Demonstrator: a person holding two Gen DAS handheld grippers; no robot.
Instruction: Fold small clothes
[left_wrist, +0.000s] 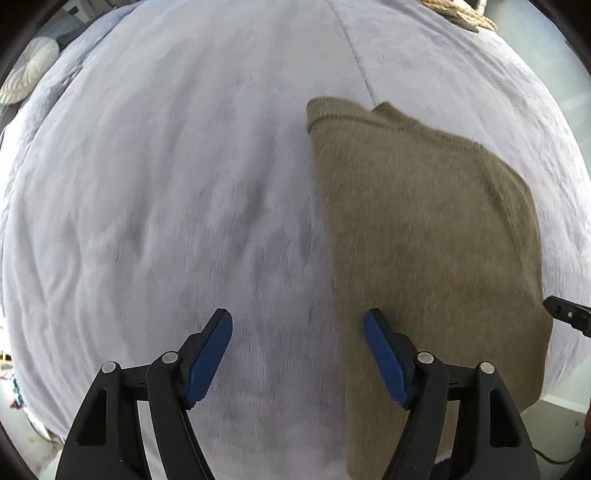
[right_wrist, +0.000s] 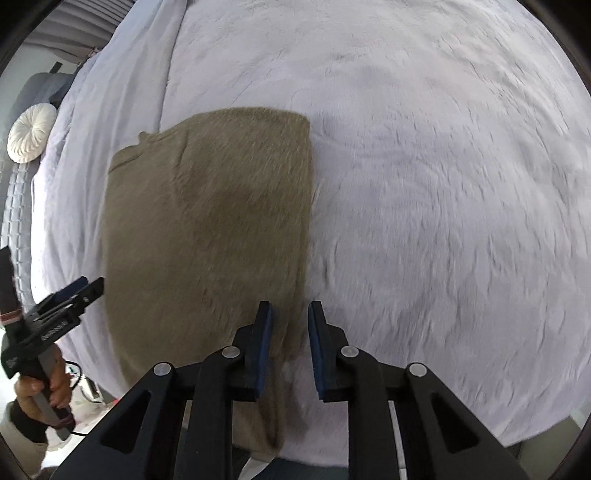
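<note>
Between folds: olive-brown knitted garment (left_wrist: 424, 236) lying flat on the pale grey plush bedcover (left_wrist: 184, 184), under and beyond the left gripper (left_wrist: 297, 354), jaws wide, empty. Right gripper (right_wrist: 290, 347) narrow (nothing pinched), over its near right edge; next likely calls for regripping an edge and folding across

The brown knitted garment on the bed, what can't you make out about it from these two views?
- Left wrist view: the brown garment's near end is cut off by the frame edge and hidden behind the left gripper's arm.
- Right wrist view: its near hem sits behind the right gripper.
- Both views: motion blur hides the knit detail.
</note>
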